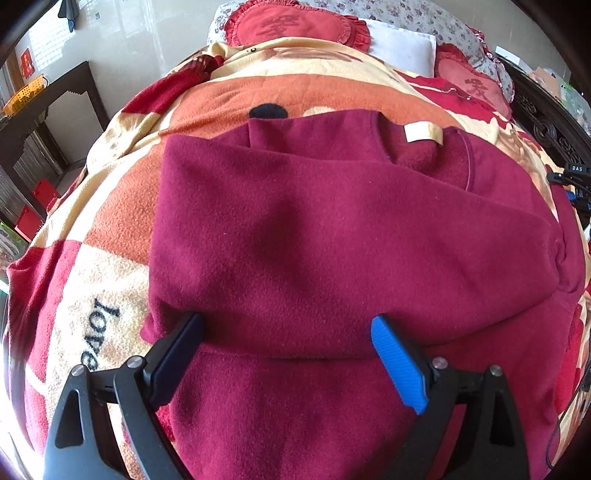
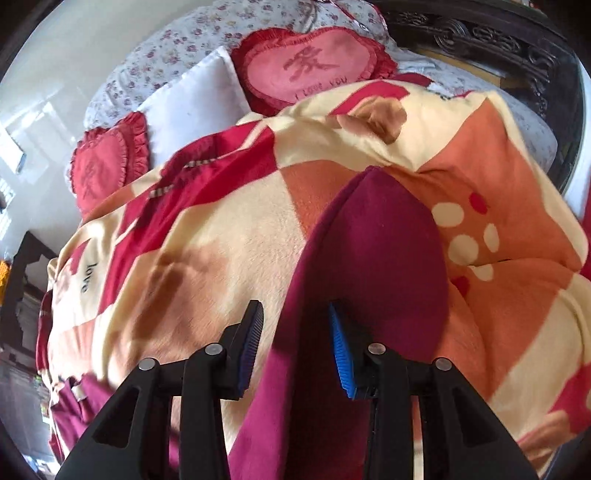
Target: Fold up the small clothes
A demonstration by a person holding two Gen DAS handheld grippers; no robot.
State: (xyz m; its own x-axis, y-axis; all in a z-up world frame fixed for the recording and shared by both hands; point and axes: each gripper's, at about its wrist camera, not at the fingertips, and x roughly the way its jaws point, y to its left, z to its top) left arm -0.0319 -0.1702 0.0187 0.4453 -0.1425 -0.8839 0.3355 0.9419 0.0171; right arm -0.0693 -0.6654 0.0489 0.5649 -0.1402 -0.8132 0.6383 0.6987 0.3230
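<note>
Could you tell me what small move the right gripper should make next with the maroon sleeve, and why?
Probably close the right gripper on the maroon sleeve: its jaws stand open with the sleeve fabric running between them, nothing gripped yet. The garment already shows one fold across its body, so this sleeve likely goes over next.

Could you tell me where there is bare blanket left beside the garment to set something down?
Left of the maroon garment, the blanket lies bare around the "love" print. Beyond the collar, a bare strip runs to the heart cushions. The far end is crowded with pillows.
</note>
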